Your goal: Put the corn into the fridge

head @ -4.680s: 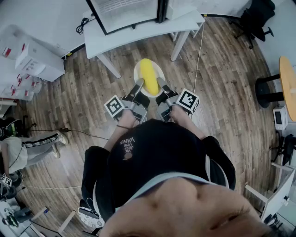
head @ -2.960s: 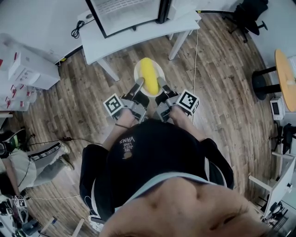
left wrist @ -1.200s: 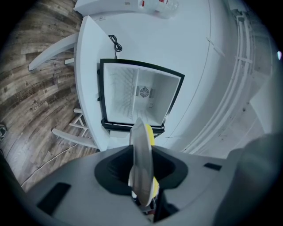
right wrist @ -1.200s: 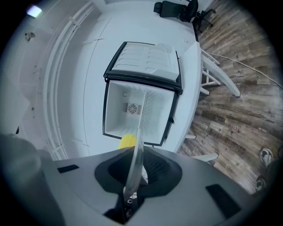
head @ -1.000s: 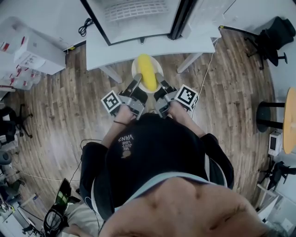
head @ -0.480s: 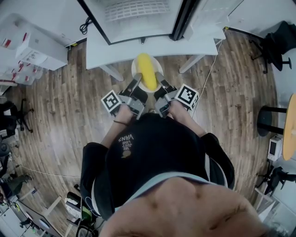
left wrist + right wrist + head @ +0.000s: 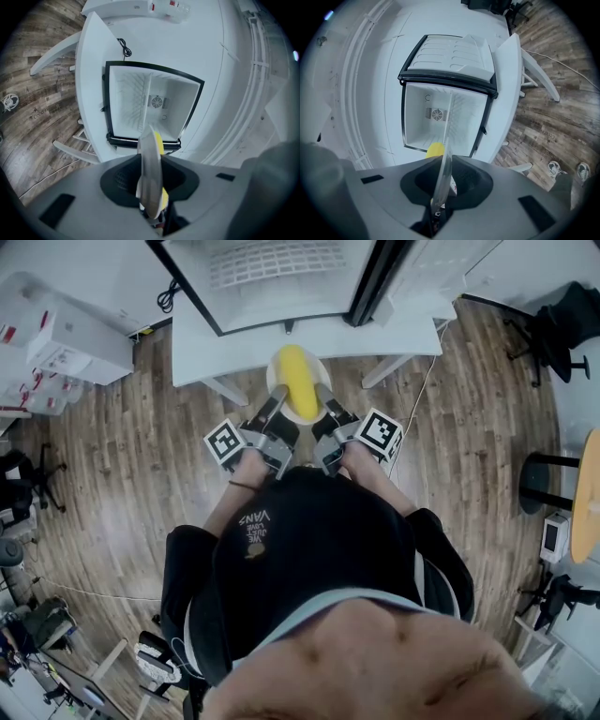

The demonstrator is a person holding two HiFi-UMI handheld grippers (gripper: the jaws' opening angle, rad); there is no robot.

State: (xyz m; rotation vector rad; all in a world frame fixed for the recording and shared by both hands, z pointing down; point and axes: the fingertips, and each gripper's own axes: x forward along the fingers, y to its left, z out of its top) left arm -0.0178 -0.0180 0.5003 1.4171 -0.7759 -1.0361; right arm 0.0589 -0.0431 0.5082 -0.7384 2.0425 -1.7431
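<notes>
Corn: one yellow cob lying on white plate, long axis pointing away toward open fridge. Left gripper, right gripper: each clamped on opposite plate rims.

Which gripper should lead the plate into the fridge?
Left, marginally. The left gripper and right gripper are both shut on the plate bearing the corn, so they should move together, but the open fridge has its door on the right.
</notes>
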